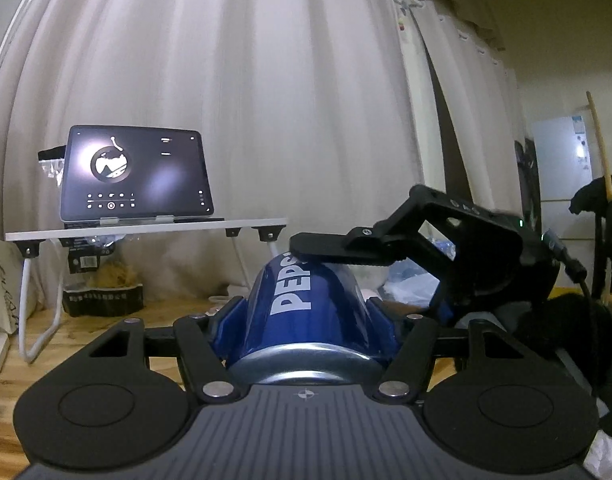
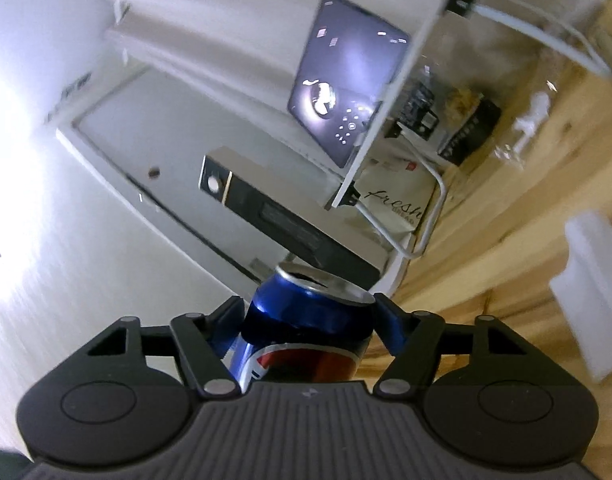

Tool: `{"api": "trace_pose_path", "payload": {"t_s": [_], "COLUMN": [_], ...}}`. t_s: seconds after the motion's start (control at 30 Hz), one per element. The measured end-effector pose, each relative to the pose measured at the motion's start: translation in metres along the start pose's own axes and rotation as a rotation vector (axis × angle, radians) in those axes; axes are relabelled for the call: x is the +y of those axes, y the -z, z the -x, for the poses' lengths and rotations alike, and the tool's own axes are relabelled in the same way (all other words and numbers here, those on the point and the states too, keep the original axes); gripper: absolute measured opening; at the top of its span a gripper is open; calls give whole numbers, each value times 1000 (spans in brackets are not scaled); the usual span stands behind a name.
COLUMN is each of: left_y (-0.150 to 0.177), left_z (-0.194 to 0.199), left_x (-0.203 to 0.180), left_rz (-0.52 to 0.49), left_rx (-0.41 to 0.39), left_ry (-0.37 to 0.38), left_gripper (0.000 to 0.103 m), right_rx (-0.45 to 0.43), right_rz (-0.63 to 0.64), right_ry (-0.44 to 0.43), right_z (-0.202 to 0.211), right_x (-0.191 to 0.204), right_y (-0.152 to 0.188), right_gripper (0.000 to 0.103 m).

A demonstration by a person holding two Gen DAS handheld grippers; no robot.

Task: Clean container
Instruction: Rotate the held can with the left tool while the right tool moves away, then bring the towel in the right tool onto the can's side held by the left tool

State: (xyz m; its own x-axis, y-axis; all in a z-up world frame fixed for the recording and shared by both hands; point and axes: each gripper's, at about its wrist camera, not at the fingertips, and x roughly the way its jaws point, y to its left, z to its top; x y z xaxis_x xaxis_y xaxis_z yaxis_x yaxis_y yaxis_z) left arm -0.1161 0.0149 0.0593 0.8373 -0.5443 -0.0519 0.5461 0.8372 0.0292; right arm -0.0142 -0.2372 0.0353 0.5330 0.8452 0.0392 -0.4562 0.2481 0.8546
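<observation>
Both clamped: left gripper (image 1: pixel 306 312), right gripper (image 2: pixel 306 320) squeeze can (image 1: pixel 301 304).

Home room — curtains (image 1: pixel 245 100), wood floor (image 1: pixel 81 332), fridge (image 1: pixel 566 168), folding lap table (image 1: pixel 145 229)

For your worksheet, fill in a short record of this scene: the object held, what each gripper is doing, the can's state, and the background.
Object held: blue Pepsi can
Left gripper: shut on the can's sides, one silver-rimmed end toward its camera
Right gripper: closed across the can's other end, fingers on both sides
Can state: top opened, mouth visible in the right wrist view
Background: tablet with lit screen on a small white table, pale curtain, wooden floor
</observation>
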Motion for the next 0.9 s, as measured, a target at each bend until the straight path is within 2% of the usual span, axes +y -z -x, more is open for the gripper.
{"api": "trace_pose_path", "payload": {"t_s": [0.13, 0.23, 0.3, 0.33, 0.37, 0.43, 0.47, 0.5, 0.53, 0.57, 0.63, 0.8, 0.83, 0.87, 0.9], "left_y": [2, 4, 7, 10, 13, 20, 23, 26, 28, 30, 33, 39, 39, 39, 38], "left_z": [0, -2, -3, -5, -9, -14, -17, -19, -21, -22, -26, -29, -29, -30, -29], "left_x": [-1, 0, 1, 3, 6, 13, 19, 23, 27, 29, 33, 24, 21, 18, 14], "left_rz": [7, -1, -18, -21, -19, -3, 28, 53, 76, 89, 111, 53, 36, 23, 22], "left_rx": [-1, 16, 22, 31, 48, 85, 102, 110, 119, 124, 134, 141, 146, 151, 153], "left_ry": [-12, 0, -19, -36, -70, -123, -128, -138, -146, -147, -148, -141, -142, -145, -144], "left_gripper": [68, 67, 66, 66, 67, 67, 67, 67, 67, 67, 67, 67, 67, 67, 67], "right_rx": [-36, -44, -36, -35, -33, -47, -32, 2, 57, 112, 224, 315, 332, 339, 347], "right_rz": [-85, -92, -58, -35, -13, 152, 257, 374, 534, 634, 771, 819, 818, 818, 818], "right_ry": [-34, -23, 15, 44, 73, 213, 345, 511, 706, 814, 936, 972, 974, 963, 952], "right_z": [2, 4, 4, 4, 4, 9, 8, 2, -9, -19, -35, -52, -55, -55, -56], "right_x": [-12, -16, -12, -9, -6, 8, 16, 21, 26, 25, 18, 2, -2, -5, -8], "right_y": [6, 9, 5, 3, 0, -10, -14, -17, -15, -12, -3, 4, 4, 4, 5], "right_gripper": [68, 69, 71, 79, 83, 82, 80, 76, 65, 59, 59, 57, 50, 31, 26]}}
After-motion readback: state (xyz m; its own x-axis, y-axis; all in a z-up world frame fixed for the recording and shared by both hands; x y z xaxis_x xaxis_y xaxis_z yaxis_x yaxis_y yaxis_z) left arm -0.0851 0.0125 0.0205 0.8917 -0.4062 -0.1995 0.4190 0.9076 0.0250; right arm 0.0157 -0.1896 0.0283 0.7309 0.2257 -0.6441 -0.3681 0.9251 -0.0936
